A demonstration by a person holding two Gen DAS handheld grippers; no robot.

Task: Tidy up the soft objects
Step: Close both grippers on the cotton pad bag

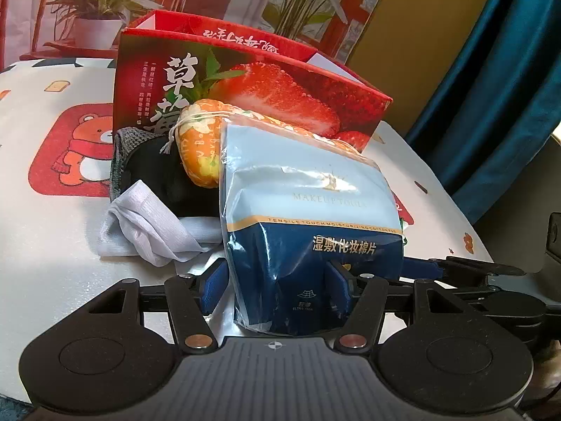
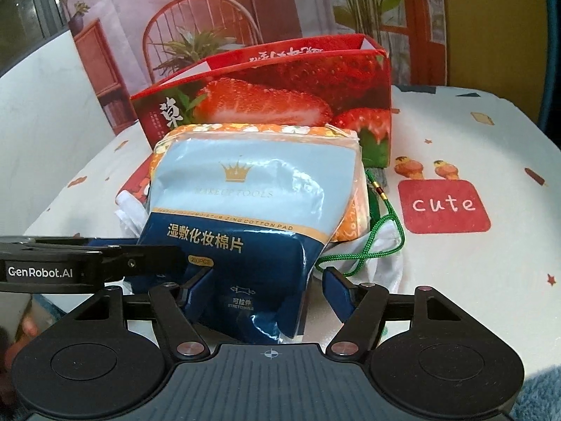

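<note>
Blue plastic pack of cotton pads (image 1: 308, 217) stands tilted at the front of a soft pile on a white cartoon-print tablecloth (image 1: 52, 161). Left gripper (image 1: 277, 286) is closed on the pack's lower end, pads pressing both sides. Right gripper (image 2: 268, 289) is approx half open around the same pack; left pad touches, right pad clear. Behind: orange floral pouch (image 1: 198, 147), white cloth (image 1: 147, 224), black item w/ grey knit edge (image 1: 154, 179), red strawberry-print cardboard box (image 1: 280, 94). Green cord (image 2: 368, 245) lies at right.

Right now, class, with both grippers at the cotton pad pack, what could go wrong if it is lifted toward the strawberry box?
1. The glossy pack may slip, as the left gripper pinches only its bottom edge.
2. It leans on the orange pouch, which could shift.
3. The green cord lies near the right gripper and might snag.
</note>
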